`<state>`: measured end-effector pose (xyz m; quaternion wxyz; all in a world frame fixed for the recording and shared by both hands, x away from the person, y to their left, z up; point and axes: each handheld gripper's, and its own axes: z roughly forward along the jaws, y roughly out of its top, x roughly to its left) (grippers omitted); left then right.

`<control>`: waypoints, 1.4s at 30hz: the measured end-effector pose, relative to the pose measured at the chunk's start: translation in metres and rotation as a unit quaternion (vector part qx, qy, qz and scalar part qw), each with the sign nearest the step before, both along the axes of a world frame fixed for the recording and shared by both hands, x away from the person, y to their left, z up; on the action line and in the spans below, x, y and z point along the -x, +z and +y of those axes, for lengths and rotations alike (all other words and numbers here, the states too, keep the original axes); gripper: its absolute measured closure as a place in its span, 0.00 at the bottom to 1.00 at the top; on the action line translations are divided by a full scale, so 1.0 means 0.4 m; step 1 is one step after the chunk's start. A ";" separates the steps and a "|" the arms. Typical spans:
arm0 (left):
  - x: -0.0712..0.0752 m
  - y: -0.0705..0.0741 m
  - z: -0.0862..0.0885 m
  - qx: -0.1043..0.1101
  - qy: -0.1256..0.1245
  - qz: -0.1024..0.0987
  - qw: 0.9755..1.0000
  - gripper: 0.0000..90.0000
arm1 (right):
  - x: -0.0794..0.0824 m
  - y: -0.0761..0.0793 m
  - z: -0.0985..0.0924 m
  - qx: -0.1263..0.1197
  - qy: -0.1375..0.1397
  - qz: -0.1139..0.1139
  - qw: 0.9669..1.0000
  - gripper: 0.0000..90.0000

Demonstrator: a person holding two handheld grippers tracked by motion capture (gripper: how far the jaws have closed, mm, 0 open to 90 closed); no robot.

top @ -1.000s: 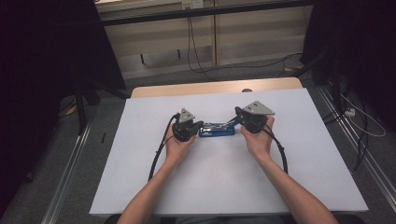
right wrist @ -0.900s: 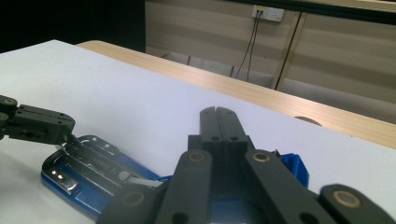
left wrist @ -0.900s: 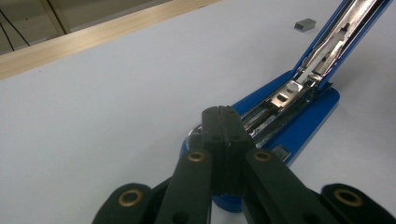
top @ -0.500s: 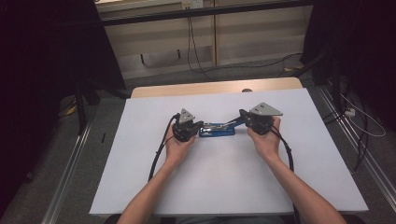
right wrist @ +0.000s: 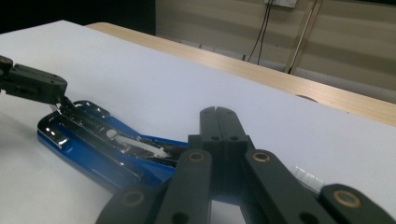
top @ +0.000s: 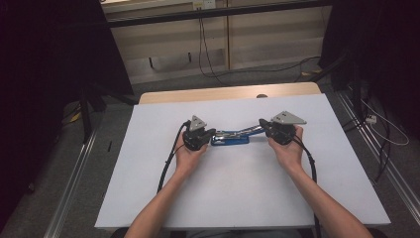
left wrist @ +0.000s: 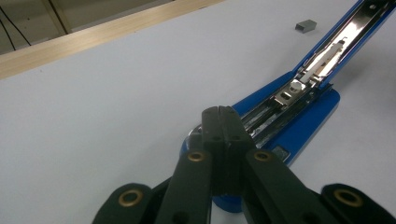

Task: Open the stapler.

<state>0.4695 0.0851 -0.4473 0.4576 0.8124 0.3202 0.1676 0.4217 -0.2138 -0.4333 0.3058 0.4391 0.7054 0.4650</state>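
Observation:
A blue stapler lies open on the white table top, its silver magazine arm lifted toward the right. My left gripper is shut, and its tips rest on the left end of the stapler's blue base; nothing is between the jaws. My right gripper is also shut, with its tips at the raised right end of the arm. In the right gripper view the stapler stretches away to the left from under my shut jaws, and the left gripper's jaw tip touches its far end.
A small block of staples lies on the table past the stapler, and a pale strip of staples is close to my right jaws. A wooden edge borders the far side. Cables trail from both grippers toward the person.
My right gripper has shifted a little to the right, and more of the stapler's silver arm shows between the two grippers. The left gripper has stayed put.

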 end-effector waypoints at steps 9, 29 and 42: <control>0.000 0.001 -0.001 0.000 0.001 0.002 1.000 1.00 | 0.004 -0.019 -0.019 0.003 0.000 0.011 1.000 1.00; 0.001 0.012 0.004 0.013 0.002 -0.002 1.000 1.00 | 0.002 -0.039 -0.025 0.012 0.012 0.035 0.999 1.00; 0.004 0.019 0.011 0.015 -0.002 -0.005 1.000 0.97 | 0.001 -0.034 -0.033 -0.004 0.017 0.035 0.999 1.00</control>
